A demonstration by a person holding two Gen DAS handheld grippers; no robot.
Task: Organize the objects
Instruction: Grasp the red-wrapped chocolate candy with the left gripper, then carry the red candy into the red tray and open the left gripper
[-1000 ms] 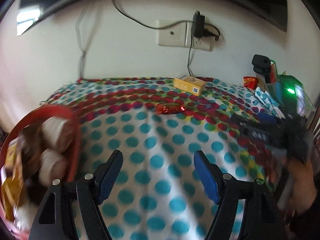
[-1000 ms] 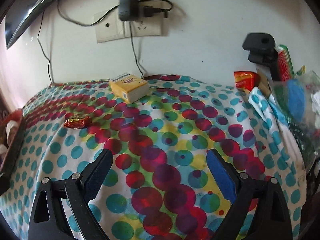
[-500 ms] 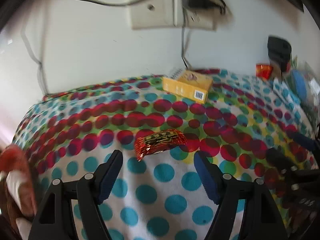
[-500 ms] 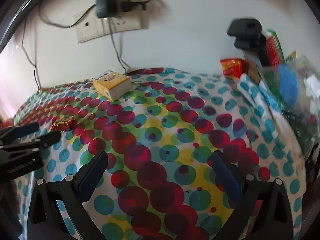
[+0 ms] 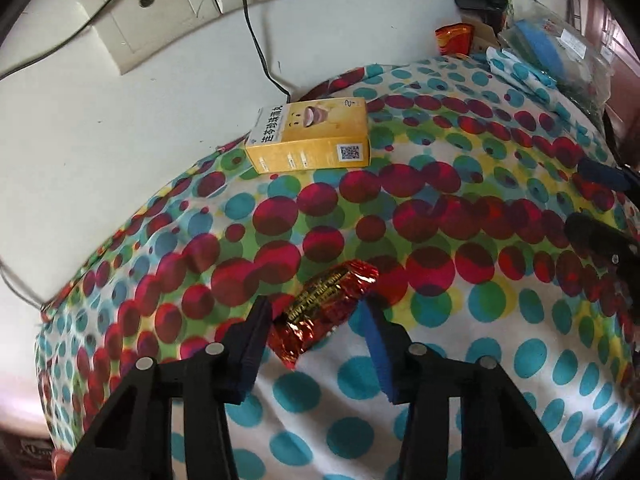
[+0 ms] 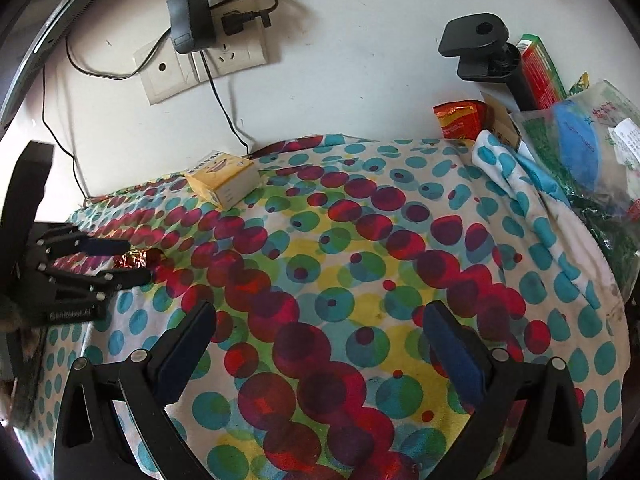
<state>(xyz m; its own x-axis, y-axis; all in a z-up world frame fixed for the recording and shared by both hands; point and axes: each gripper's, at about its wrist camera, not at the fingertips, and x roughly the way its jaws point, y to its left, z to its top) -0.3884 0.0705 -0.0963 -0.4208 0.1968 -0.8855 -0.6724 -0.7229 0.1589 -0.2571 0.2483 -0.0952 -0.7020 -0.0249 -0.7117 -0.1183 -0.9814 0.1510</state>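
A red foil snack packet (image 5: 324, 308) lies on the polka-dot cloth (image 5: 440, 208). My left gripper (image 5: 316, 312) is open with one finger on each side of the packet, not closed on it. In the right wrist view the left gripper (image 6: 136, 260) shows at the left with the packet (image 6: 136, 258) between its fingers. A yellow box (image 5: 312, 136) lies near the wall behind; it also shows in the right wrist view (image 6: 222, 180). My right gripper (image 6: 320, 320) is open and empty above the middle of the cloth.
A wall socket with a plugged charger (image 6: 188, 24) and cables is behind the table. At the right edge stand a black clamp mount (image 6: 476, 44), a red packet (image 6: 460, 120), a green-red box (image 6: 540, 68) and plastic bags (image 6: 580, 136).
My left gripper swung away from the red basket at the left, moved forward to the foil packet and now straddles it with narrower jaws. The right gripper shifted slightly.
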